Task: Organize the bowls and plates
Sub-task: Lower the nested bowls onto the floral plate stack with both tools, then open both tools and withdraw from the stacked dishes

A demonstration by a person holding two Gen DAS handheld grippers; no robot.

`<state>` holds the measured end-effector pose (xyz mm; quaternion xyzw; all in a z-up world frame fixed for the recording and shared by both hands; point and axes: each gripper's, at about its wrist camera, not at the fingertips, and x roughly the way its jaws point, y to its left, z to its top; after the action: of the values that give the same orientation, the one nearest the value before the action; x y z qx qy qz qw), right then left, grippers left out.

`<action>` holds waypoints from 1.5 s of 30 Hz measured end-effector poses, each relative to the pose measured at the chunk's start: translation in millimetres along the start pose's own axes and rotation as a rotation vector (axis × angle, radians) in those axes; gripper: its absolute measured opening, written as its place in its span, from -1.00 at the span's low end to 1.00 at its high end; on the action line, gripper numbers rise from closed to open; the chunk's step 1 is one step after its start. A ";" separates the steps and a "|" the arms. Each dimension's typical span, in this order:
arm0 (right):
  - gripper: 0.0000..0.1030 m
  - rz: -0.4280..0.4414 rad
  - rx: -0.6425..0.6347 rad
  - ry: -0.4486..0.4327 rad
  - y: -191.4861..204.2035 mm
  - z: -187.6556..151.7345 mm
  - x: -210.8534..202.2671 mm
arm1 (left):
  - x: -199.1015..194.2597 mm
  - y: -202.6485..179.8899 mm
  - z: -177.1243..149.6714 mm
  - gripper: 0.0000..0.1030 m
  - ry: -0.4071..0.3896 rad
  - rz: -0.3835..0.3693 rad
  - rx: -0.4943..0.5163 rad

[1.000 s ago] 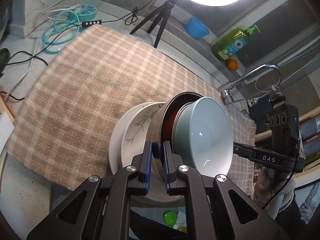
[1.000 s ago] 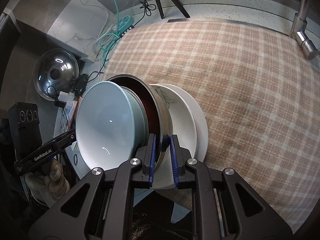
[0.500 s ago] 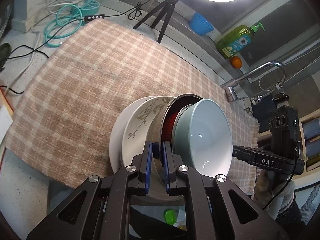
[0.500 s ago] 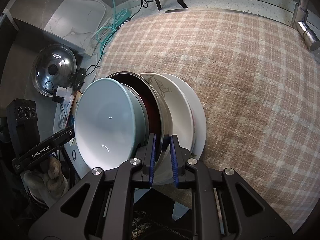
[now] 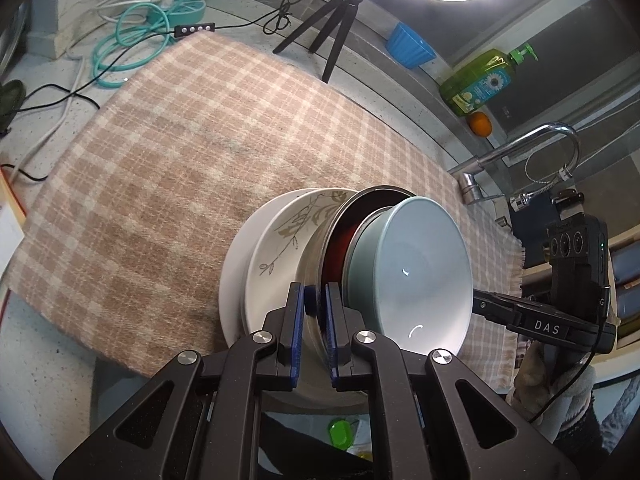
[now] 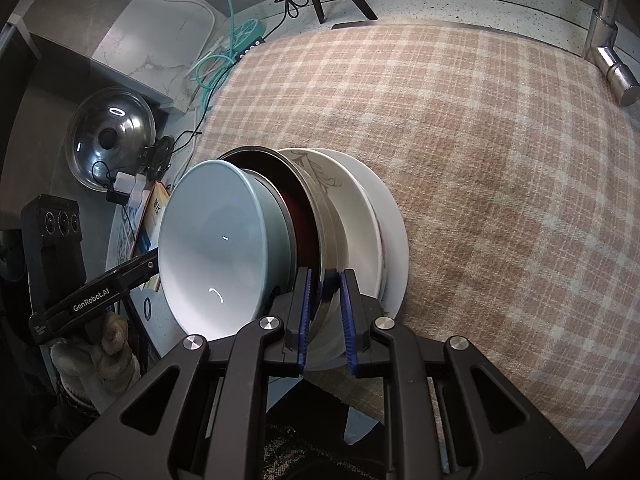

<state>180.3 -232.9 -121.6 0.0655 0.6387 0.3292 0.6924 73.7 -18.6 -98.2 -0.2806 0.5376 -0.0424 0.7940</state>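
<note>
Plaid cloth (image 5: 168, 184) spans counter. Nested stack held above its near edge: white plate (image 5: 236, 276), leaf-pattern dish (image 5: 280, 256), steel bowl (image 5: 316, 240) with red interior, pale-blue bowl (image 5: 408, 272) inside. Left gripper (image 5: 316, 336) and right gripper (image 6: 325, 320) both clenched on steel bowl rim. Stack's underside hidden.

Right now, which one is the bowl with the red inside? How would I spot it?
Find the big checked cloth over the counter, then the stack of dishes at its near edge. The red-lined metal bowl sits in the middle of the stack, between the leaf-patterned plate and the pale blue bowl. It alone has a shiny steel rim and a dark red inside.
</note>
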 end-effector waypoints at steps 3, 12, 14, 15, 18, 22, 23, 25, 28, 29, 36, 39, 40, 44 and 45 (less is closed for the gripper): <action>-0.69 0.004 0.001 -0.002 0.0 0.6 0.7 | -0.8 0.0 0.3 -0.85 -0.005 0.004 0.002; -0.68 -0.011 -0.025 -0.011 2.6 -0.1 -0.8 | -5.3 -0.7 -0.3 -0.83 -0.022 0.014 0.012; -0.68 -0.018 -0.034 -0.018 4.3 -0.2 -2.2 | -6.9 -0.3 -0.4 -0.82 -0.028 0.014 0.009; -0.68 -0.019 -0.037 -0.020 4.4 0.2 -2.9 | -7.6 -0.5 -0.4 -0.80 -0.030 0.014 0.011; -0.66 -0.024 -0.043 -0.030 4.7 -0.4 -6.4 | -10.3 -1.0 -1.0 -0.78 -0.036 0.015 0.016; -0.46 -0.026 -0.047 -0.049 5.4 -2.0 -13.5 | -14.7 -2.3 -1.2 -0.75 -0.049 0.020 0.024; -0.46 -0.028 -0.052 -0.053 6.0 -2.5 -15.0 | -16.0 -2.7 -1.3 -0.66 -0.054 0.020 0.023; -0.46 -0.030 -0.060 -0.065 7.6 -3.3 -19.1 | -20.1 -3.6 -1.5 -0.62 -0.069 0.029 0.031; -0.45 -0.036 -0.077 -0.084 11.6 -5.5 -25.8 | -28.4 -5.7 -1.6 -0.62 -0.095 0.040 0.048; -0.44 -0.040 -0.089 -0.095 13.8 -6.8 -29.2 | -32.0 -7.4 -1.5 -0.62 -0.104 0.042 0.057; -0.07 -0.061 -0.132 -0.171 26.9 -16.8 -52.6 | -50.6 -20.7 -6.1 -0.46 -0.164 0.065 0.118; -0.06 -0.079 -0.165 -0.209 34.5 -25.6 -62.7 | -54.2 -30.6 -15.1 -0.28 -0.186 0.087 0.161; -0.06 -0.082 -0.171 -0.218 36.9 -28.0 -64.3 | -55.6 -32.6 -17.1 -0.19 -0.192 0.091 0.170; 0.27 -0.111 -0.199 -0.293 44.0 -42.3 -78.6 | -61.3 -47.0 -33.4 0.12 -0.231 0.131 0.228; 0.27 -0.119 -0.201 -0.305 45.0 -44.4 -80.3 | -62.5 -50.8 -37.8 0.13 -0.237 0.146 0.248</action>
<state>125.0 -256.0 -38.8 0.0073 0.4932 0.3359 0.8024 26.3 -53.2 -31.4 -0.1438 0.4498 -0.0171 0.8813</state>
